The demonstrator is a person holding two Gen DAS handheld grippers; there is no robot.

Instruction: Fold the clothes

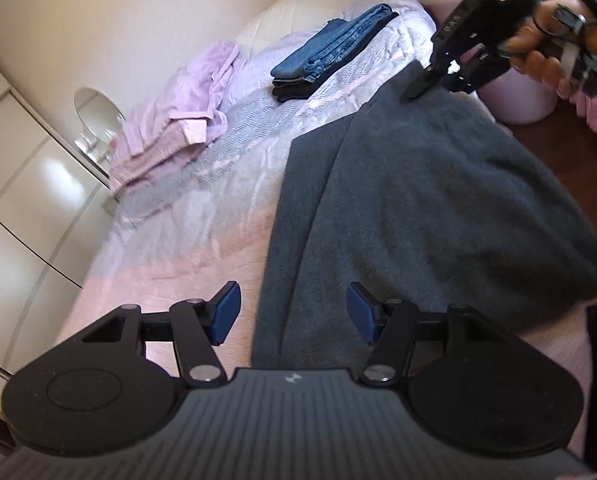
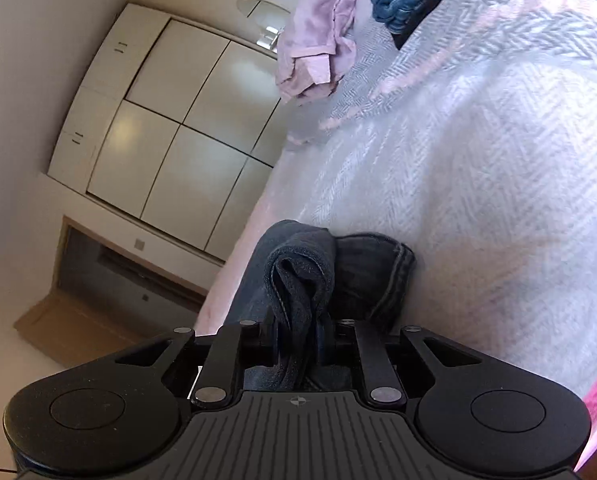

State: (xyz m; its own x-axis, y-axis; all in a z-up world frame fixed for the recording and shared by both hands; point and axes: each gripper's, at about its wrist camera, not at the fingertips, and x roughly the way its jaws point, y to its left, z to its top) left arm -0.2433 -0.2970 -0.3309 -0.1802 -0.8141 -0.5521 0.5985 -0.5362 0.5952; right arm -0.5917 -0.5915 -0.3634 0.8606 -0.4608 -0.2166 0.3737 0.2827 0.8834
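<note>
Nearest you, your left gripper (image 1: pixel 292 312) hangs just above the near end of the dark grey garment (image 1: pixel 418 208), jaws released and wide apart, nothing between the blue pads (image 1: pixel 226 312). The garment's near hem lies right under that gap, so the cloth is below and slightly right of the left jaws, not in them.

The garment itself is spread on the bed (image 1: pixel 202 216), over the pale herringbone cover. Its long axis runs from the left gripper's end away toward the far right, where your right gripper (image 1: pixel 430 80) meets its far end. That is the relation your next move turns on: each gripper sits at one end of the long axis, so a fold would most likely bring one end over the other along that line.

At the far end, the right wrist view shows a bunched ridge of the same dark fabric (image 2: pixel 298 280) standing between the right jaws. They are narrow and seem to pinch the bunch, though the pads are hidden behind the cloth, so the firmness of the grasp is hard to judge.

The left gripper is the nearer one to the loose hem and still needs to take hold of it, I judge.

Farther off on the bed lie a folded stack of blue jeans (image 1: pixel 330 52) and, left of it, a pink shirt (image 1: pixel 182 108), both well apart from the garment.
</note>
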